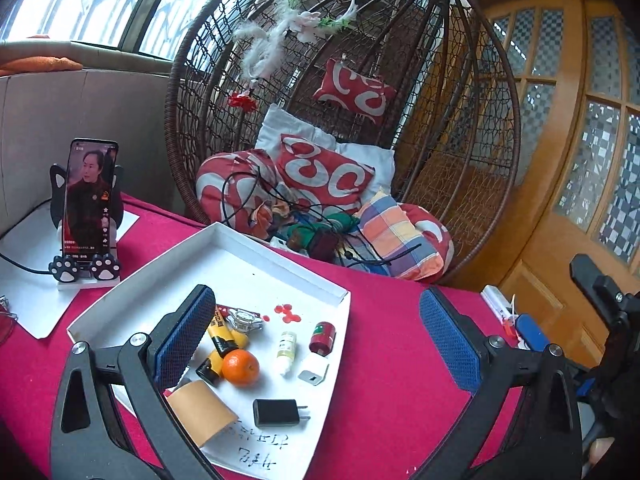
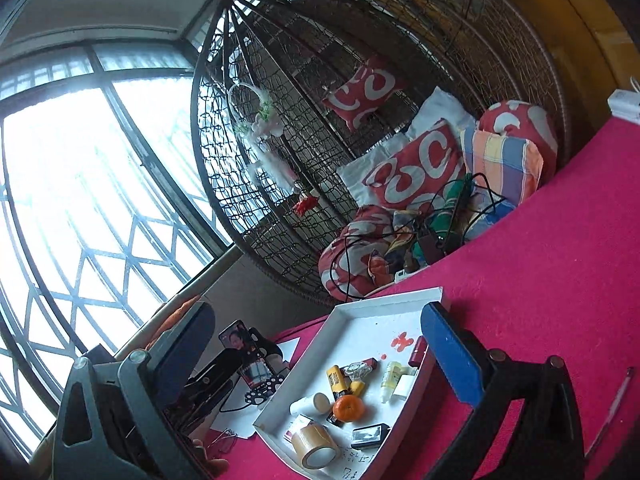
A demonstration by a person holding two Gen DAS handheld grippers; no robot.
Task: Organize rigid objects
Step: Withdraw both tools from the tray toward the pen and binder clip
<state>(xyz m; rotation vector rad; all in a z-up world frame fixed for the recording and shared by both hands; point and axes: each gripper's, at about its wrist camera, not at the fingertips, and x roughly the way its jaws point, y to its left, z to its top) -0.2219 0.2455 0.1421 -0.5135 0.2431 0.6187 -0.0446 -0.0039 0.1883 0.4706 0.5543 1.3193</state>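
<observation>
Hovering over white tray (image 1: 224, 240), both tongs wide open, empty (pen (image 2: 612, 412) only in right view).

A phone (image 1: 89, 200) stands in a paw-footed holder on the red-clothed desk (image 1: 384, 320), before a wicker hanging chair (image 1: 460, 128) heaped with red-patterned cushions (image 1: 324, 172).

Handwritten dark characters sit at the near edge of the white tray (image 1: 280, 268), too distorted to read; other labels blur.
</observation>
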